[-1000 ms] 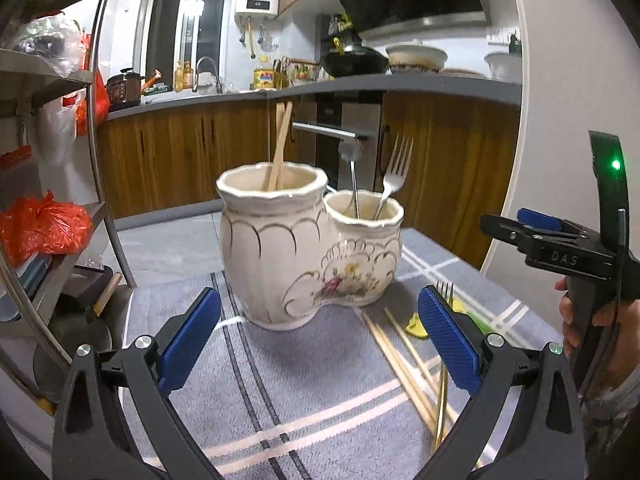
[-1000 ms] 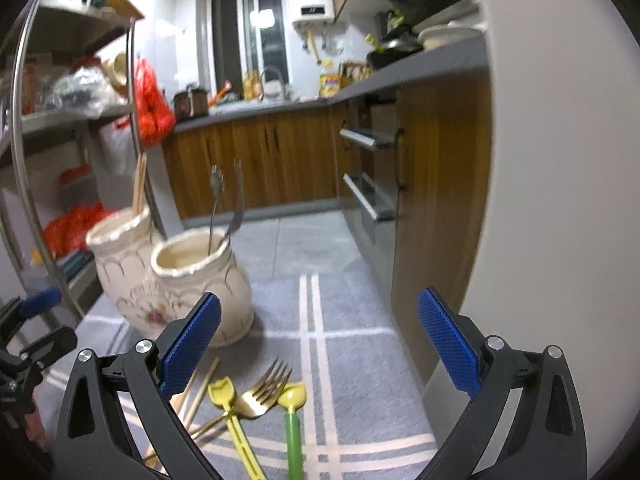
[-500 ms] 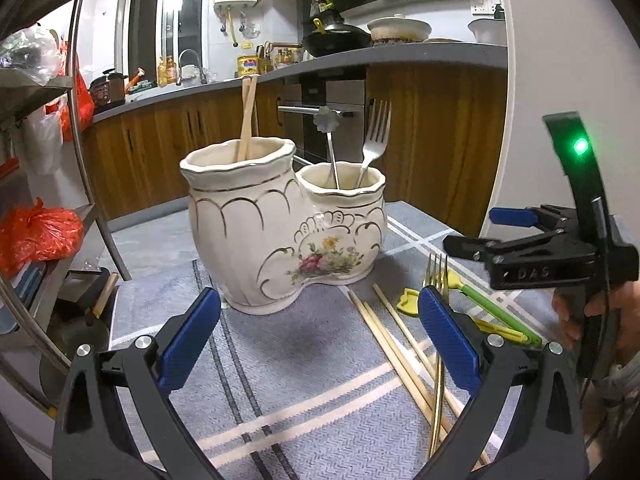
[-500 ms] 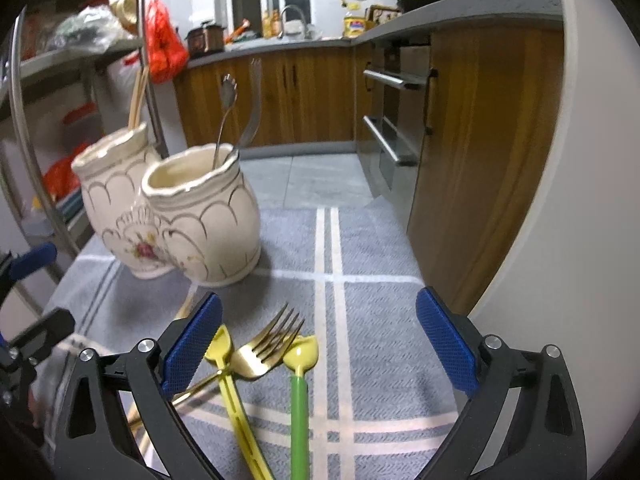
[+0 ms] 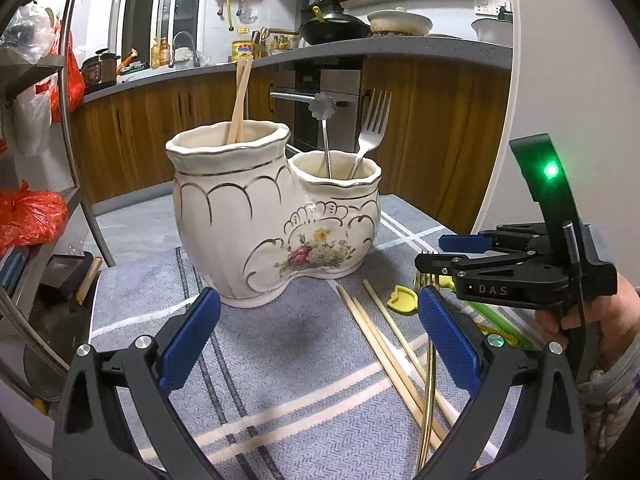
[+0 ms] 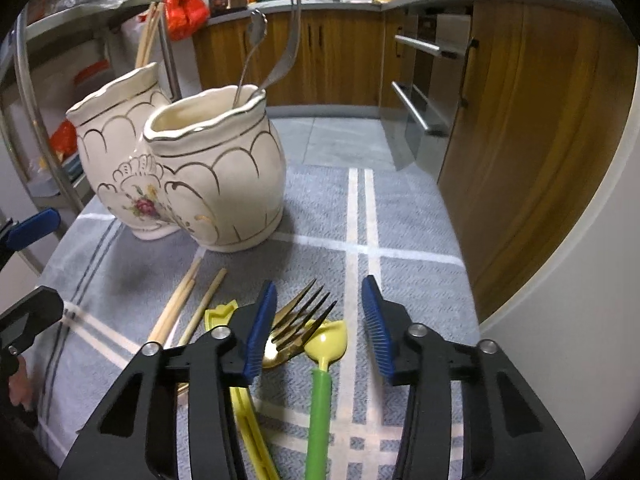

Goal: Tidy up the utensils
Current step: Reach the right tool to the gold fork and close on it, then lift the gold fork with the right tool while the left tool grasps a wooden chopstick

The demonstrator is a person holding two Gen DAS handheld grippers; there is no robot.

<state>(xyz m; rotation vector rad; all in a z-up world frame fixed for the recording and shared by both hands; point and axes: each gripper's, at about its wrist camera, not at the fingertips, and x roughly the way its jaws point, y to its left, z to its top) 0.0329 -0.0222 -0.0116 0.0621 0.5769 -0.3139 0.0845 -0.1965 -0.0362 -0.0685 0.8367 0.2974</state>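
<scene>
A cream double-pot ceramic holder (image 5: 256, 220) stands on the grey cloth; it also shows in the right wrist view (image 6: 192, 168). Its tall pot holds chopsticks (image 5: 240, 100), its low pot a silver fork (image 5: 370, 128) and a spoon. Loose chopsticks (image 5: 384, 344), a gold fork (image 6: 300, 328), a green-handled spoon (image 6: 322, 380) and a yellow utensil (image 6: 240, 392) lie in front. My right gripper (image 6: 320, 324) is partly open, low over the gold fork and green spoon. My left gripper (image 5: 316, 336) is open and empty before the holder.
The grey striped cloth (image 6: 360, 224) covers a small table whose edges drop off close by. A metal shelf rack (image 5: 48, 200) stands at the left. Wooden kitchen cabinets and an oven (image 6: 432, 92) lie beyond. A white wall (image 6: 580, 280) is at the right.
My right gripper has dropped and tilted down over the gold fork and green spoon, and its jaws have narrowed. My left gripper has shifted a little, holder now more centred.
</scene>
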